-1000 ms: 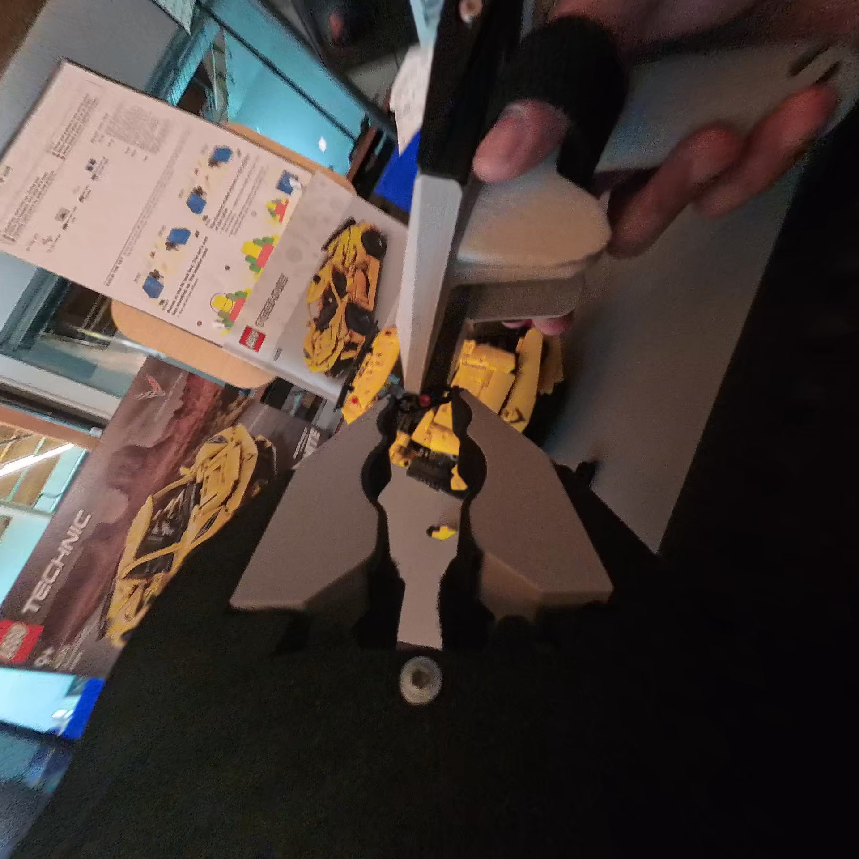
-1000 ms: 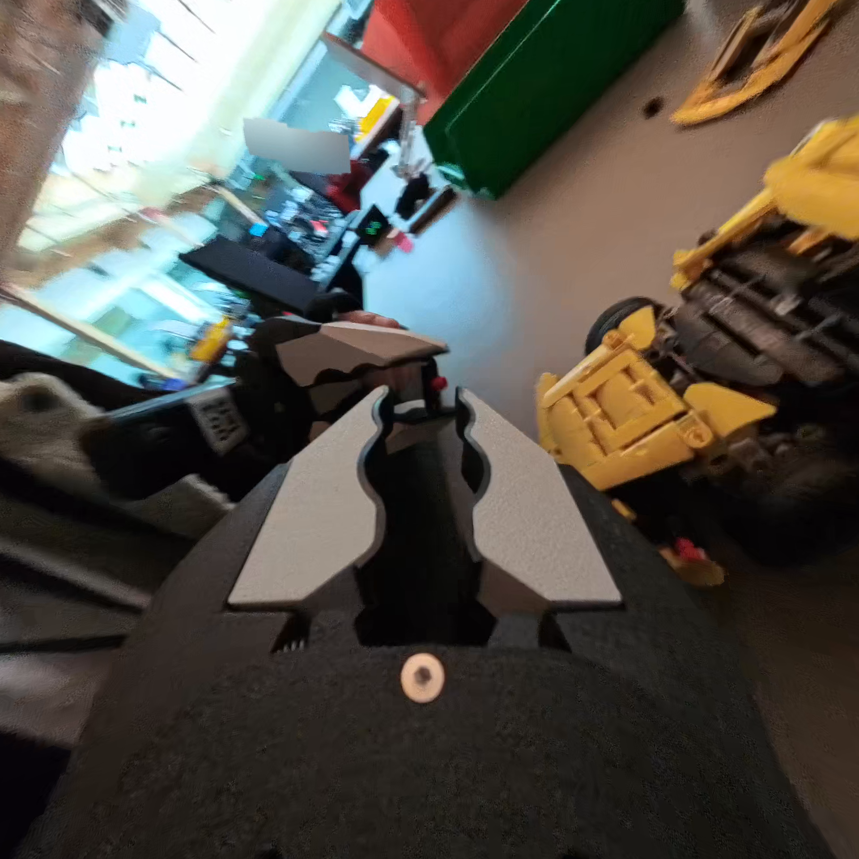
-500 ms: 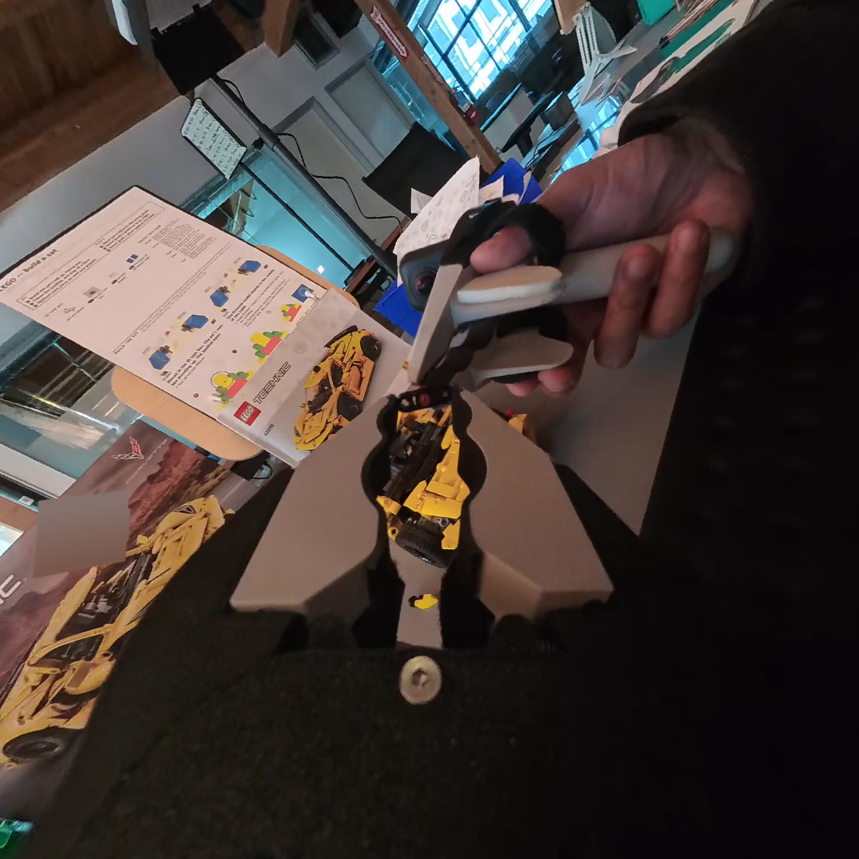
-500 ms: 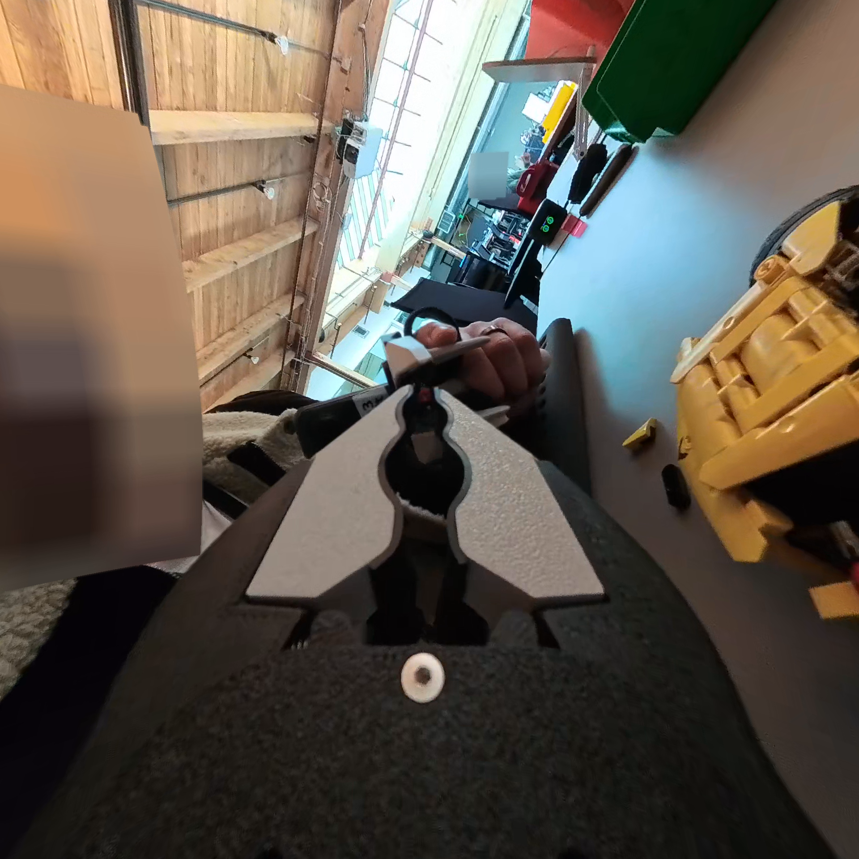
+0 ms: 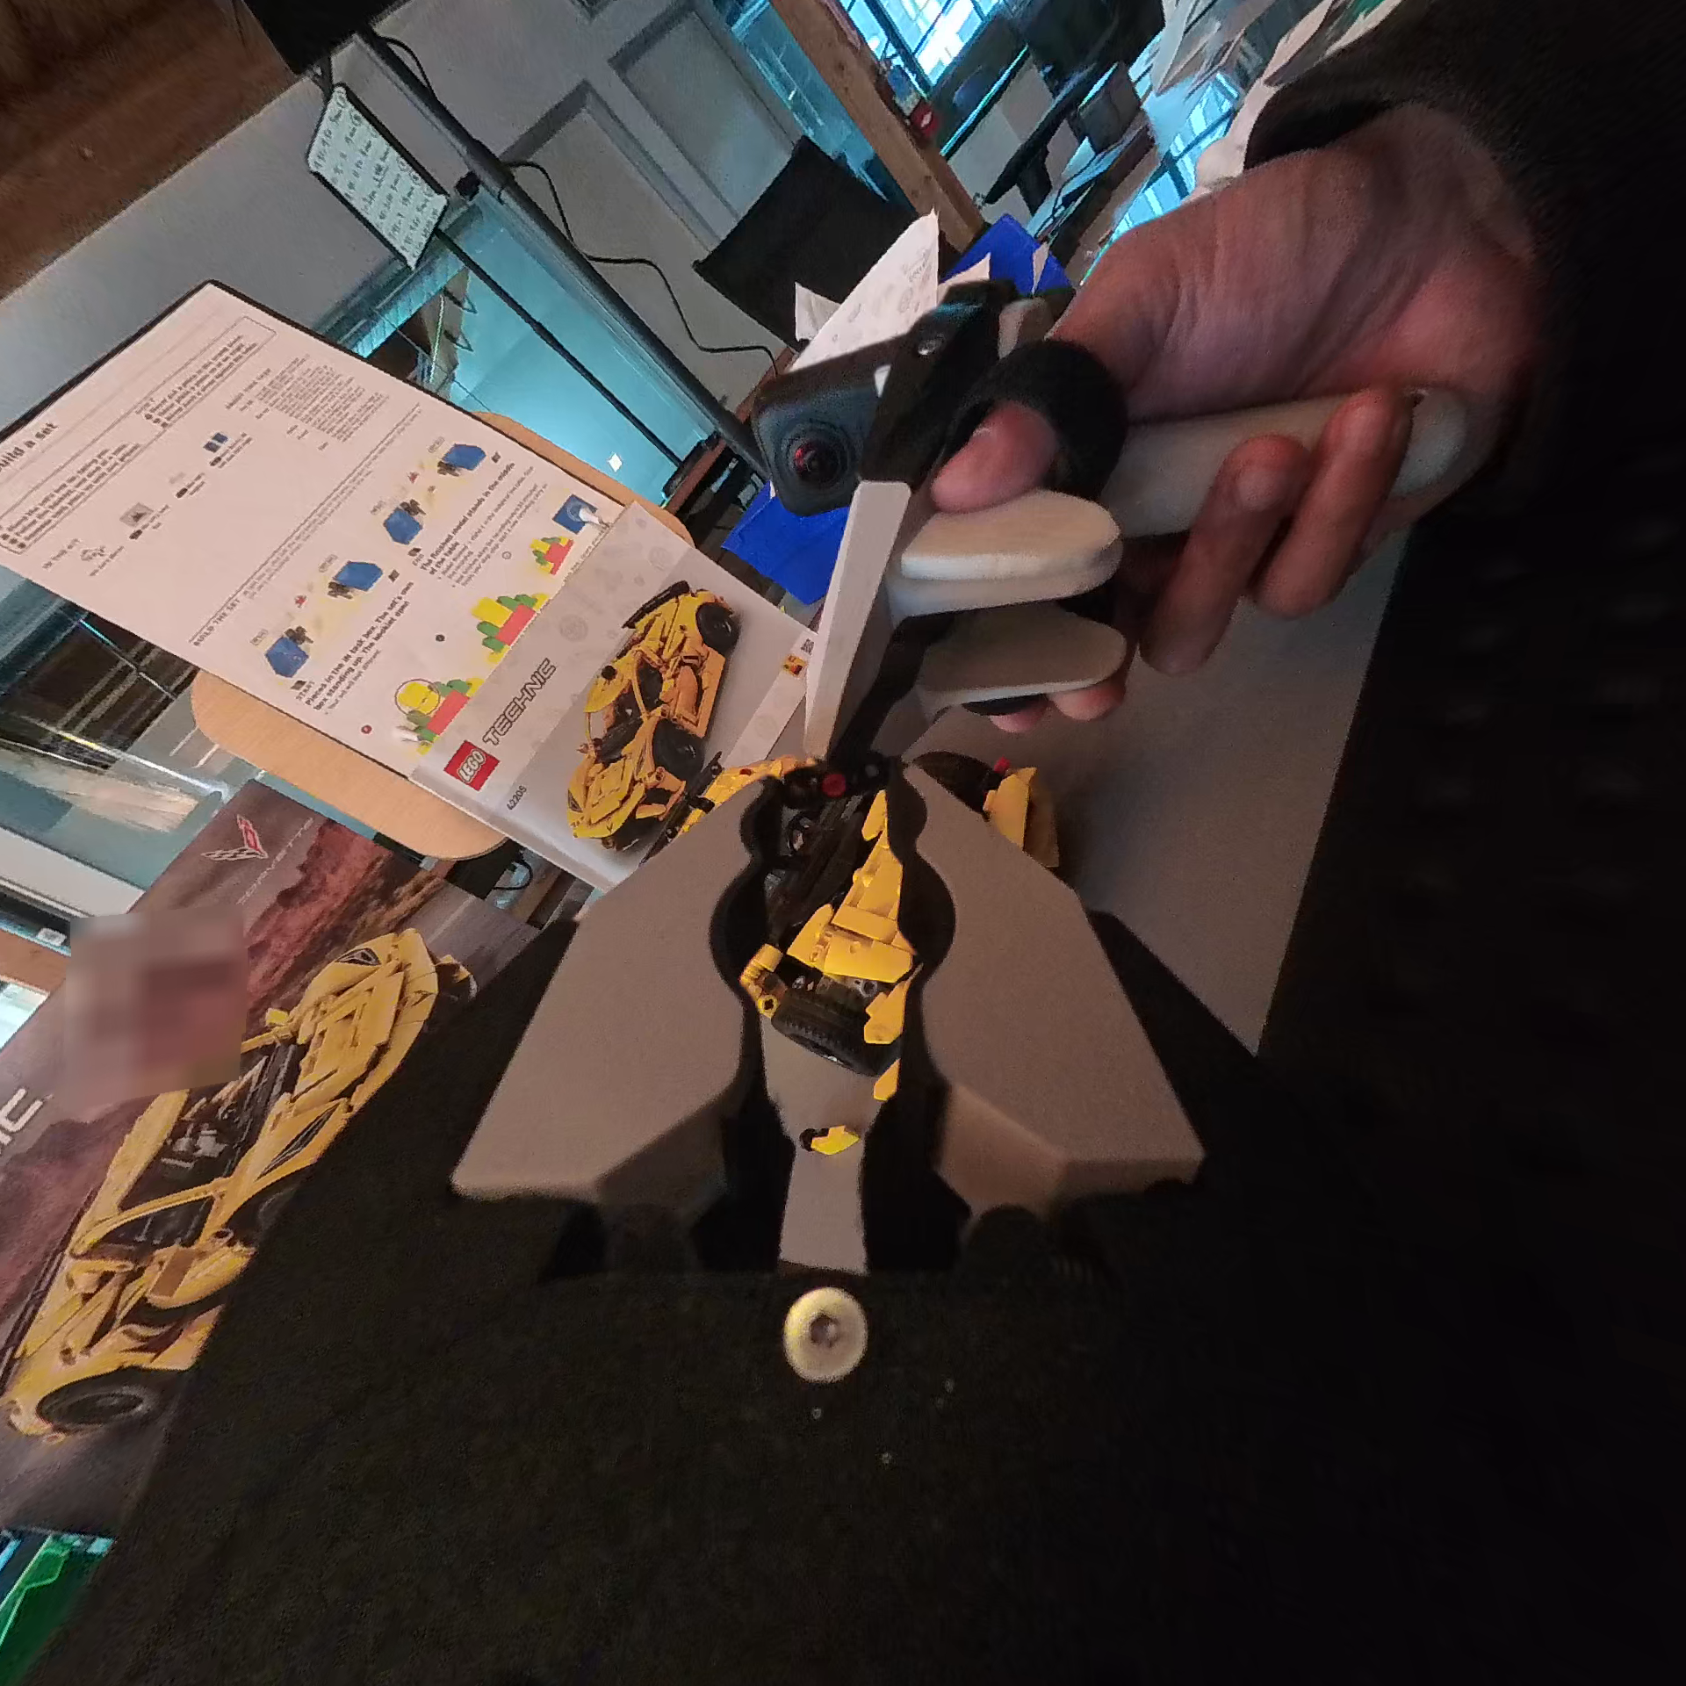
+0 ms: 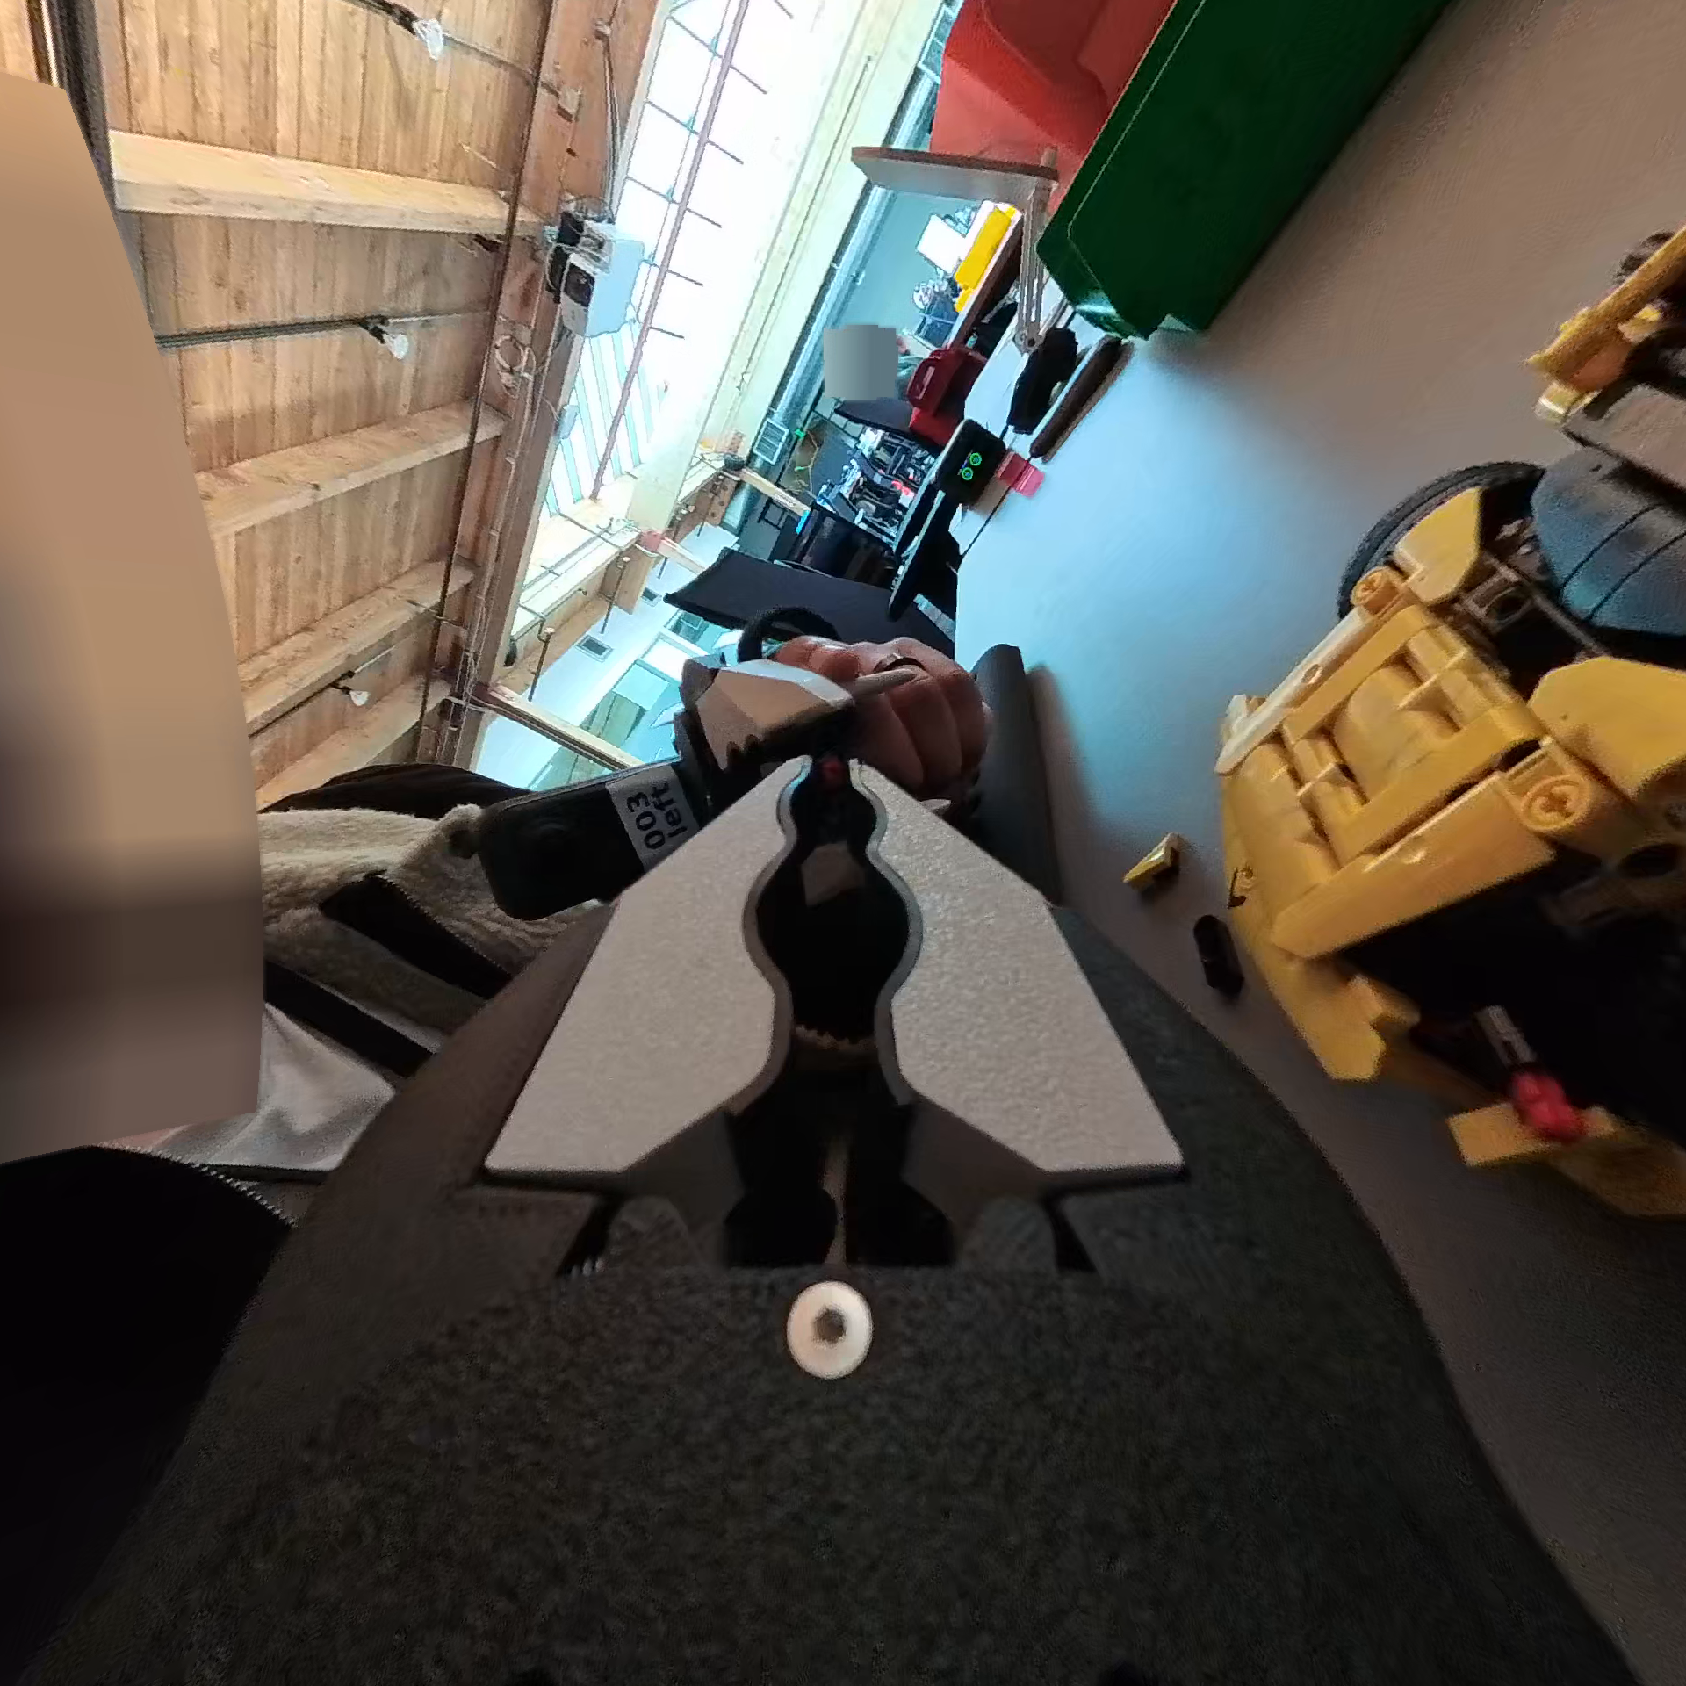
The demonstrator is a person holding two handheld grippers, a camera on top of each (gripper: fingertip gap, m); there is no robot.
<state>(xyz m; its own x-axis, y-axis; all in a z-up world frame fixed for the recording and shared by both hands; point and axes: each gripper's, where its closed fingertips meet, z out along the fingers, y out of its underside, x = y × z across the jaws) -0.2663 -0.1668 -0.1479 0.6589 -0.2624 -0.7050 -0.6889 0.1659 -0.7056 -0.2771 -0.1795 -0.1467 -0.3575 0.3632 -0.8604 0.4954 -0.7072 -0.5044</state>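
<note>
My left gripper (image 5: 835, 783) is shut on a small black piece with a red pin (image 5: 832, 783) at its tips. My right gripper (image 6: 830, 775), held by a hand, meets it tip to tip and is shut on the same red pin (image 6: 830, 774). In the left wrist view the right gripper (image 5: 844, 753) comes down from above. In the right wrist view the left gripper's fingers (image 6: 757, 707) show just beyond the pin. A yellow brick-built car (image 5: 848, 949) lies on the grey table (image 5: 1177, 821) below the grippers. It also shows at the right of the right wrist view (image 6: 1423, 821).
An instruction booklet (image 5: 629, 693), a printed sheet (image 5: 274, 511) and the set's box (image 5: 228, 1095) stand left of the car. A loose yellow piece (image 6: 1154, 858) and a black pin (image 6: 1216, 953) lie beside the car. A green bin (image 6: 1232, 155) stands at the far end. Less than 4 cm separates the two grippers' tips.
The right gripper was open a second ago and has closed on the red pin at the left gripper's tips. Both grippers have tilted up away from the car.
</note>
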